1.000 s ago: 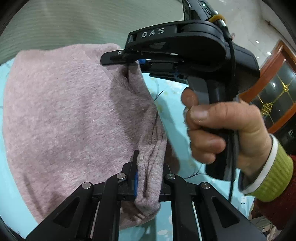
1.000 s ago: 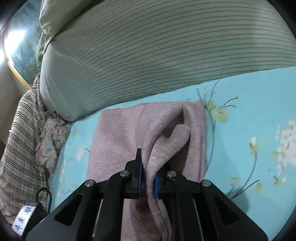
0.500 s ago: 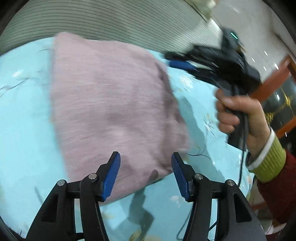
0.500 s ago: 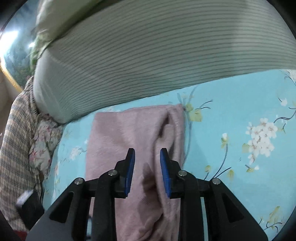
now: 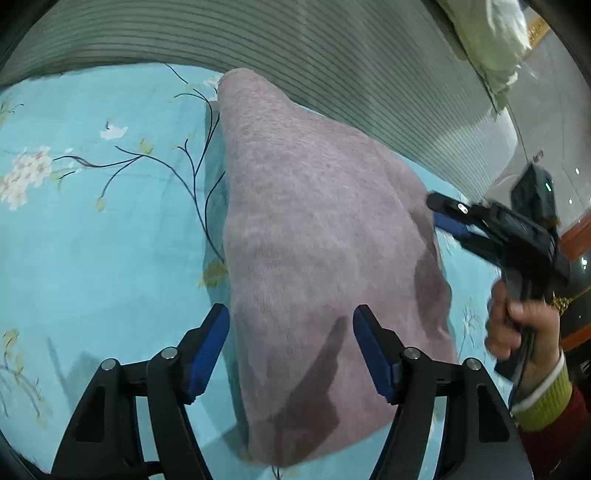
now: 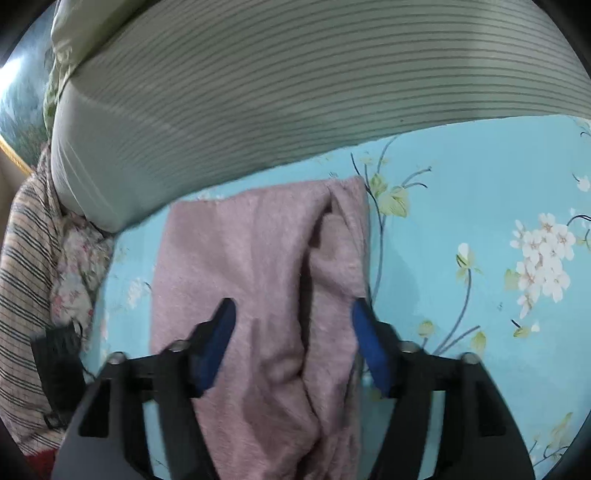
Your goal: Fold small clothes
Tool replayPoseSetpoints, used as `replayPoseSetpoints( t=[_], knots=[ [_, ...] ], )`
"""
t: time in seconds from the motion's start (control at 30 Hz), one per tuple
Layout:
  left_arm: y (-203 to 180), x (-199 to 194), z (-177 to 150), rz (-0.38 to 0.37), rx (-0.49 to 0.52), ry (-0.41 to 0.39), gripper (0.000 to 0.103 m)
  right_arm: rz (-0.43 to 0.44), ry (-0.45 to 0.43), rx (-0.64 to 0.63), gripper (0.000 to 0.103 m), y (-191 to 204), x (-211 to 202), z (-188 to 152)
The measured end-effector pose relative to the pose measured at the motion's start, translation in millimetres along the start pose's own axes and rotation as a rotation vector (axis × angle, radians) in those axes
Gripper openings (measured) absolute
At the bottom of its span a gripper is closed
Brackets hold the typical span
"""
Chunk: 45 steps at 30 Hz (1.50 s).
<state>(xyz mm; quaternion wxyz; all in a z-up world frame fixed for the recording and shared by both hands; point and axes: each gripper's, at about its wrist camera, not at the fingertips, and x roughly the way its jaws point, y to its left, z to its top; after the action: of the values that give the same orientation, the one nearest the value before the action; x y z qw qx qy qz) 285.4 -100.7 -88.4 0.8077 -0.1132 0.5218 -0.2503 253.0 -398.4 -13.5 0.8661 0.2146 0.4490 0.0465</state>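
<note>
A folded pink knit garment [image 5: 317, 229] lies flat on the turquoise floral sheet [image 5: 92, 240]. My left gripper [image 5: 291, 343] hovers over its near end with its jaws opening wide; the cloth lies beneath them and the pads do not press it. In the right wrist view the same pink garment [image 6: 266, 258] shows a lengthwise crease on its right side. My right gripper [image 6: 293, 339] is above it, jaws opening, blue pads clear of the fabric. The right gripper [image 5: 491, 229] also appears at the garment's right edge in the left wrist view, held by a person's hand [image 5: 517, 325].
A large grey-green striped cushion [image 6: 295, 92] runs along the far side of the sheet [image 6: 480, 221]. Striped and floral bedding [image 6: 33, 266] is piled at the left, with a black device [image 6: 59, 362] beside it. A pale pillow [image 5: 487, 33] sits at the far right.
Both grippers let go of the pink garment and spread their jaws. The garment now lies flat. The left gripper swept sideways and rolled; the right one stayed near the garment's edge.
</note>
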Motion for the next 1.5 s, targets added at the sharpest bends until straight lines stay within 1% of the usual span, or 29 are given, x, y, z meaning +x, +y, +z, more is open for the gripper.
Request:
replayPoseSetpoints(
  t=[0.07,0.13,0.23,0.3,0.33,0.37,0.4,0.43,0.47,0.5,0.57,0.67,0.73,0.77,0.87,0.93,1.0,1.07,1.13,1.17,1.2,1.23,1.27,1.3,1.37,1.43,1.5],
  knots=[
    [4,13,10,-0.010,-0.023,0.016,0.075,-0.040,0.026,-0.024,0.069,-3,6,-4],
    [3,27,17,-0.019,-0.050,0.036,0.076,-0.037,0.049,-0.006,0.069,-11,12,-6],
    [7,46,24,-0.032,-0.076,0.063,0.077,0.030,0.074,0.046,0.069,-24,23,-4],
    [8,56,26,-0.047,-0.091,0.077,0.069,0.085,0.097,0.071,0.067,-27,32,-2],
    [9,60,27,-0.053,-0.098,0.077,0.066,0.126,0.115,0.090,0.056,-28,38,-1],
    [10,61,27,-0.055,-0.099,0.075,0.060,0.146,0.132,0.107,0.052,-29,42,0],
    [9,59,27,-0.057,-0.095,0.069,0.054,0.145,0.144,0.115,0.045,-27,43,0],
    [7,58,27,-0.055,-0.087,0.061,0.050,0.143,0.148,0.116,0.038,-23,43,1],
    [4,52,25,-0.060,-0.081,0.056,0.042,0.153,0.147,0.121,0.036,-19,39,1],
    [4,47,25,-0.072,-0.080,0.048,0.038,0.165,0.140,0.122,0.033,-15,35,1],
    [3,32,23,-0.091,-0.075,0.027,0.035,0.206,0.128,0.107,0.031,2,26,0],
    [6,-3,14,-0.085,-0.052,-0.019,0.034,0.255,0.124,0.055,0.031,33,19,-8],
    [15,-31,3,-0.078,-0.052,-0.051,0.034,0.309,0.131,0.017,0.031,59,21,-14],
    [25,-52,-6,-0.069,-0.060,-0.072,0.034,0.339,0.138,-0.007,0.031,74,24,-18],
    [50,-96,-28,-0.043,-0.099,-0.110,0.034,0.403,0.172,-0.070,0.031,115,39,-31],
    [72,-122,-46,-0.013,-0.137,-0.125,0.034,0.422,0.208,-0.098,0.031,138,55,-42],
    [89,-138,-60,0.021,-0.163,-0.131,0.034,0.435,0.249,-0.111,0.031,155,74,-54],
    [106,-147,-73,0.048,-0.200,-0.129,0.034,0.428,0.286,-0.120,0.031,164,94,-63],
    [125,-146,-86,0.074,-0.234,-0.115,0.035,0.376,0.322,-0.138,0.032,167,112,-75],
    [136,-149,-91,0.091,-0.243,-0.102,0.038,0.339,0.330,-0.149,0.033,167,120,-79],
    [142,-140,-94,0.119,-0.257,-0.073,0.043,0.315,0.332,-0.152,0.037,167,125,-80],
    [150,-132,-98,0.150,-0.272,-0.044,0.046,0.308,0.332,-0.145,0.040,165,127,-80],
    [154,-129,-101,0.161,-0.276,-0.039,0.051,0.306,0.330,-0.136,0.041,164,126,-80],
    [157,-129,-102,0.156,-0.276,-0.044,0.054,0.293,0.324,-0.137,0.045,163,123,-79],
    [157,-136,-103,0.161,-0.270,-0.047,0.057,0.241,0.290,-0.157,0.046,163,110,-75],
    [156,-149,-105,0.192,-0.246,-0.060,0.058,0.173,0.219,-0.190,0.047,164,88,-68],
    [147,-156,-104,0.222,-0.231,-0.073,0.059,0.137,0.149,-0.222,0.046,167,69,-61]
  ],
)
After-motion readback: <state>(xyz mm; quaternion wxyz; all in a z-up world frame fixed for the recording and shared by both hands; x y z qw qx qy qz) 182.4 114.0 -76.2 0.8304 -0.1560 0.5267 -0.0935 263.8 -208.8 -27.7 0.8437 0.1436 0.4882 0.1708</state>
